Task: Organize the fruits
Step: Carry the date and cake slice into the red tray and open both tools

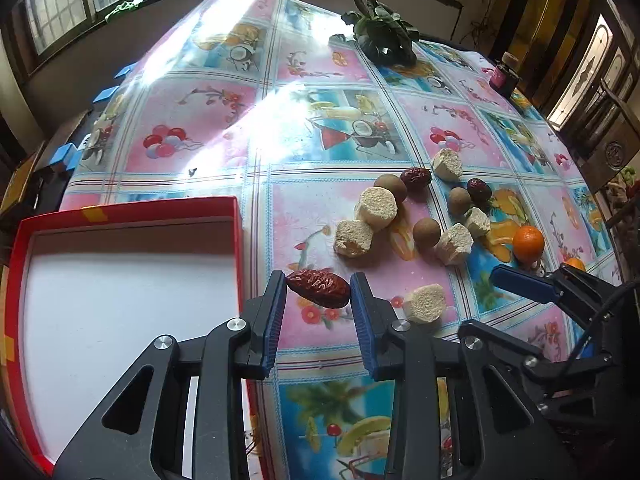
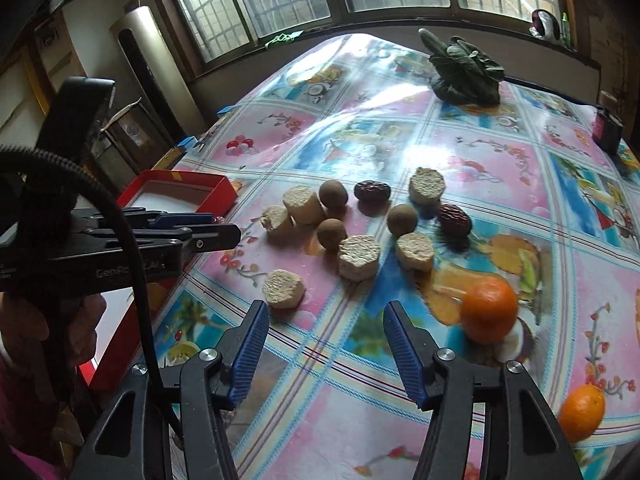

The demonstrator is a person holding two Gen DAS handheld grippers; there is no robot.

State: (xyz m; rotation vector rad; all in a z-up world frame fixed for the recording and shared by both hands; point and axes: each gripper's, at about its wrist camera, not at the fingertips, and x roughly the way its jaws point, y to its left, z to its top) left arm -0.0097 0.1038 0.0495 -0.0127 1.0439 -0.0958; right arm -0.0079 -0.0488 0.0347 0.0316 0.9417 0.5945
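Observation:
My left gripper (image 1: 319,290) is shut on a wrinkled red date (image 1: 319,289), held just right of the red box (image 1: 132,210) with its white floor. On the cloth lie two more dates (image 2: 372,191), three brown longans (image 2: 333,193), several pale cake pieces (image 2: 359,257) and two oranges (image 2: 489,310). My right gripper (image 2: 324,318) is open and empty above the cloth, in front of the pile and left of the near orange. The left gripper also shows side-on in the right wrist view (image 2: 224,232).
A bunch of dark leafy greens (image 2: 466,74) lies at the table's far end. A dark jar (image 2: 608,132) stands at the far right edge. Blue clips (image 1: 106,94) hold the flowered tablecloth along the left edge. Windows run behind the table.

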